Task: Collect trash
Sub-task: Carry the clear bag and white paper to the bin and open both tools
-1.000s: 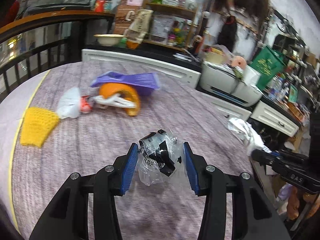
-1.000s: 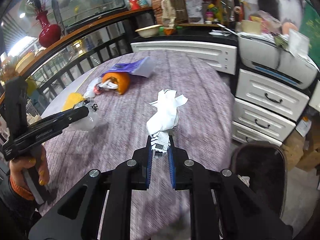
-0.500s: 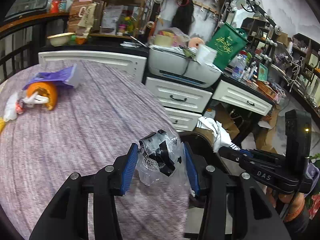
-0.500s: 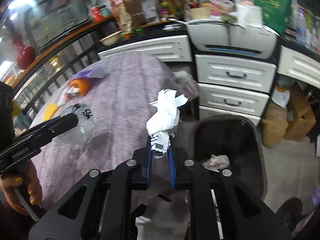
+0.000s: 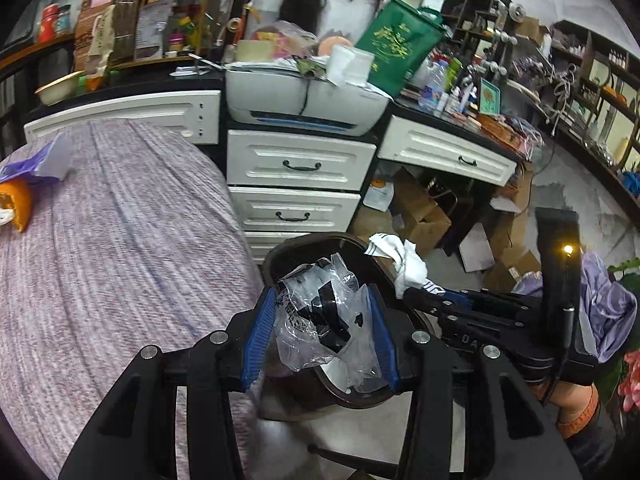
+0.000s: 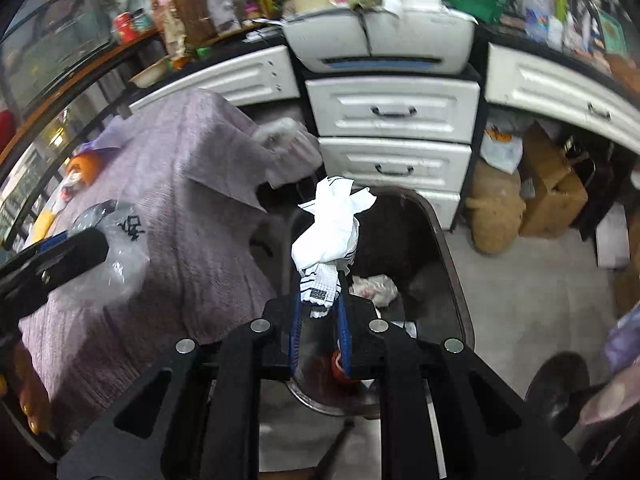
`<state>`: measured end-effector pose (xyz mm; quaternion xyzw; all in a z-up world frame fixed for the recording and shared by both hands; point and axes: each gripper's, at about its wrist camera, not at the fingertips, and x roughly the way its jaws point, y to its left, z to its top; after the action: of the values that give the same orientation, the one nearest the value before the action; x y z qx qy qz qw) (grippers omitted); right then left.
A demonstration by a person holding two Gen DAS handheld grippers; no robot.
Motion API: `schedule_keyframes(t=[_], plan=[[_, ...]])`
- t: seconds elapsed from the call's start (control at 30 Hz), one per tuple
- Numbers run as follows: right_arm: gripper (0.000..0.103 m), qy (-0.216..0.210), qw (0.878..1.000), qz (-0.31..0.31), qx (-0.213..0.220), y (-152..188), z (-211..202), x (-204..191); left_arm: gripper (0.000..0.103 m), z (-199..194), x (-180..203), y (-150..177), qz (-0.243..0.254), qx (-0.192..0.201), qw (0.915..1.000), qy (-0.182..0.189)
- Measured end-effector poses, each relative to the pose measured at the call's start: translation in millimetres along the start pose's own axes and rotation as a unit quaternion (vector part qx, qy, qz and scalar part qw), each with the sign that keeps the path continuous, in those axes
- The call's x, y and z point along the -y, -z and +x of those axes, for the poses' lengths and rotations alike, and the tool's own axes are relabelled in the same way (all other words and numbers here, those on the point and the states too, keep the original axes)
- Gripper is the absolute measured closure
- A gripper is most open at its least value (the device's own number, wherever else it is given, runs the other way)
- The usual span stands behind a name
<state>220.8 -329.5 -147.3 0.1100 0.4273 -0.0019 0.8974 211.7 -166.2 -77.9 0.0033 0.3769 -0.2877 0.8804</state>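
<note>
L gripper (image 5: 322, 334) clamps plastic wrapper (image 5: 324, 316), R gripper (image 6: 320, 312) clamps tissue (image 6: 332, 224), both over bin (image 6: 448, 248).

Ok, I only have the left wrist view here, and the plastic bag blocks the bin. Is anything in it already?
Observer: Yes. The right wrist view shows a crumpled wrapper lying inside the bin.
Operator: Is the right gripper really pinching that white paper?
Observer: Yes, it is shut on the paper's printed lower end, and the rest sticks up above the pads.
Operator: Any trash on the table besides the orange piece?
Observer: A yellow item lies beyond it, by the table's edge.
</note>
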Motion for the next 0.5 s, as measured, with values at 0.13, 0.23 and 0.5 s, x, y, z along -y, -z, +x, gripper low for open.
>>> schedule_keyframes(t=[0.13,0.23,0.5], plan=[[0.074,0.010,0.999,0.034,-0.017,7,13,17,0.058,14,12,5,0.012,-0.016,0.9998,0.003],[0.029,0.009,0.998,0.057,-0.019,11,14,27,0.058,23,17,9,0.017,-0.028,0.9994,0.004],[0.025,0.020,0.995,0.101,0.007,16,-3,49,0.058,43,26,13,0.021,-0.052,0.9984,0.010]])
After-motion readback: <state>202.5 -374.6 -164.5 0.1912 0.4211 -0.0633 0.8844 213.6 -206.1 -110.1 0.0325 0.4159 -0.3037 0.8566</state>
